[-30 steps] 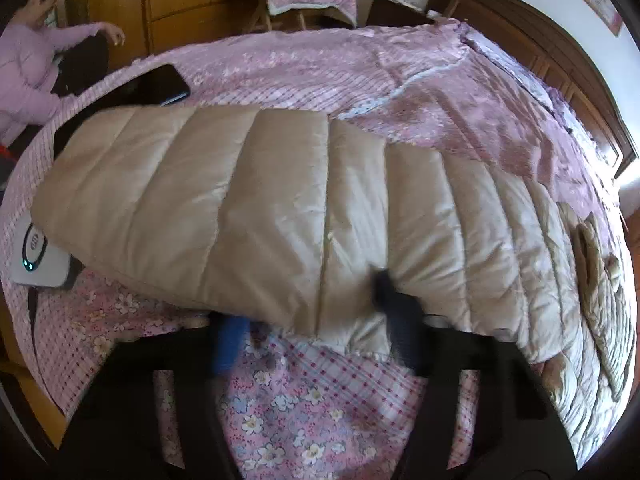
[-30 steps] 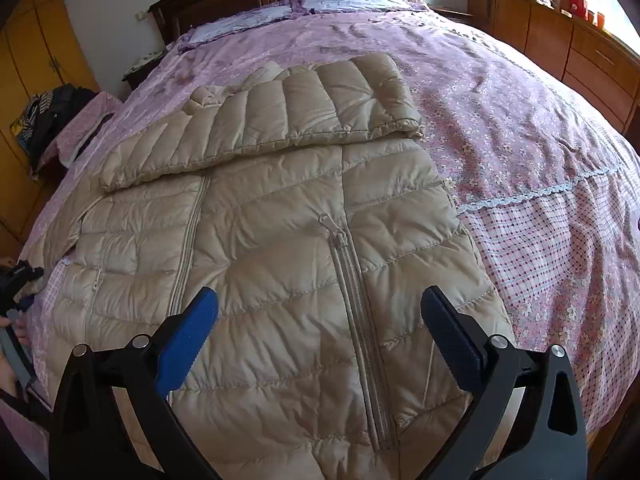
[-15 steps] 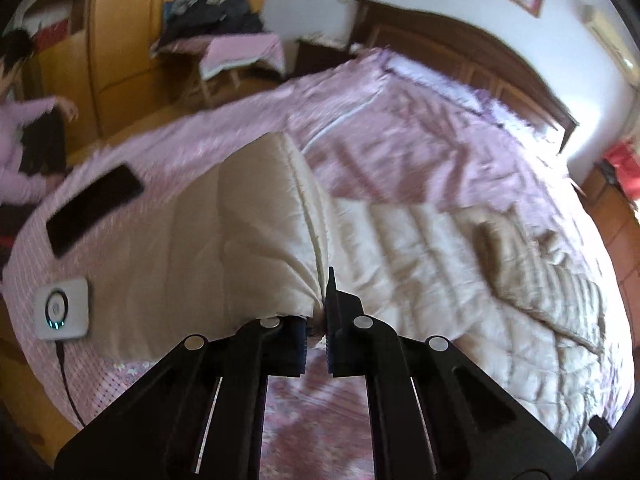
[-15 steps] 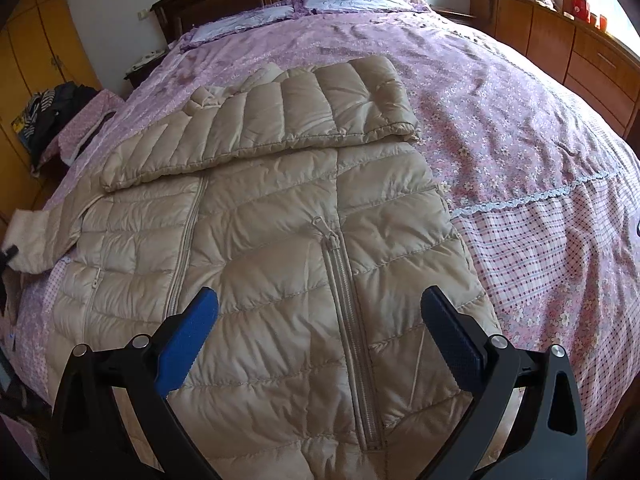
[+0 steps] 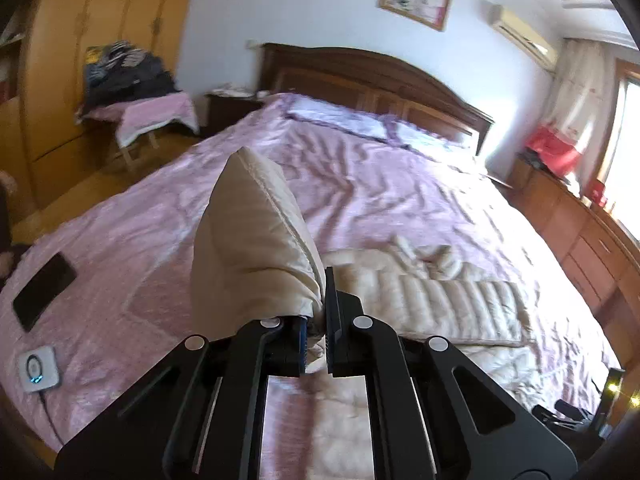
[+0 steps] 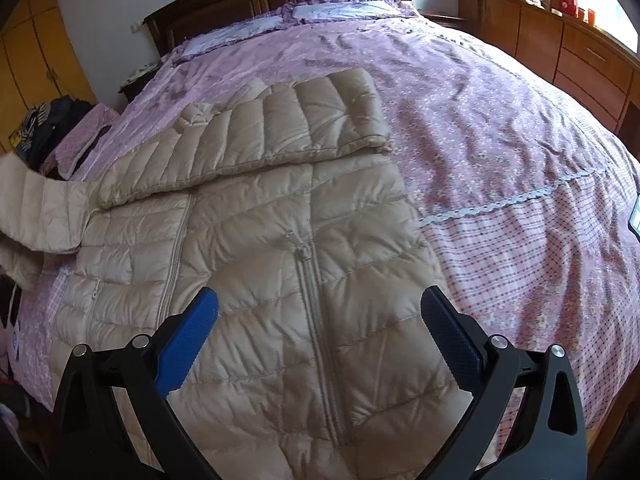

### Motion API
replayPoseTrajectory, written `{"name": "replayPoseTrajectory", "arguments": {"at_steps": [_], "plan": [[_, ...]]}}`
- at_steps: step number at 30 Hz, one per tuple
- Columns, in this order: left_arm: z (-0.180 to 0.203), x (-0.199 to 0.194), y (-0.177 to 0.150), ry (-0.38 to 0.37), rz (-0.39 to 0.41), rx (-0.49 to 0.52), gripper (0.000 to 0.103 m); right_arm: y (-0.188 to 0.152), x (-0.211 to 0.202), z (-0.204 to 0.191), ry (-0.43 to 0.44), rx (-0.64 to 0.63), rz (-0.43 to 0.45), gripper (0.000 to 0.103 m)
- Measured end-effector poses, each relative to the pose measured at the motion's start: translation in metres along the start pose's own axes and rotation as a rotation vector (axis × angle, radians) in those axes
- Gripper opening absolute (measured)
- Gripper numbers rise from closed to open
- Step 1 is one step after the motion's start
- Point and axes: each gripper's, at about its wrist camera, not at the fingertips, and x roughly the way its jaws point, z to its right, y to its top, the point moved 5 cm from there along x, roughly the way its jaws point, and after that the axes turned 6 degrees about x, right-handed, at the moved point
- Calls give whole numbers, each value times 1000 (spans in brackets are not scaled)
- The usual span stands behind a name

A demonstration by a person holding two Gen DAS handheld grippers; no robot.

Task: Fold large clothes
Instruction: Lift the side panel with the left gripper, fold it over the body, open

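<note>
Sleeve of the beige down jacket is pinched shut in the left gripper & held raised, hiding part of the bedspread; its cuff end can't be made out. Jacket body is spread zip-up over the bed's foot-end, w/ the right gripper held wide apart above it, gripping nothing. Phone & white device are seen near the bed's left edge, headboard beyond.

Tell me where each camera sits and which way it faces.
Left wrist: on the left gripper, raised over the bed's side, facing the headboard; its fingers pinch a lifted sleeve.
Right wrist: on the right gripper, open above the jacket, facing the headboard.
Shared: the beige puffer jacket, the pink bedspread.
</note>
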Motion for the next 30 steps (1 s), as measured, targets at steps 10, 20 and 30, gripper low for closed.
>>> {"name": "replayPoseTrajectory", "arguments": {"at_steps": [10,20,30], "plan": [[87,28,-11,-206,-33,41,6,4,-6,22,-27,27,6,98],[154,89,-71,-274,-192,123,6,0,-6,44,-51,71,1,98],[177,146,-126,-256,-349,163,6,-3,0,56,-57,96,-17,98]]}}
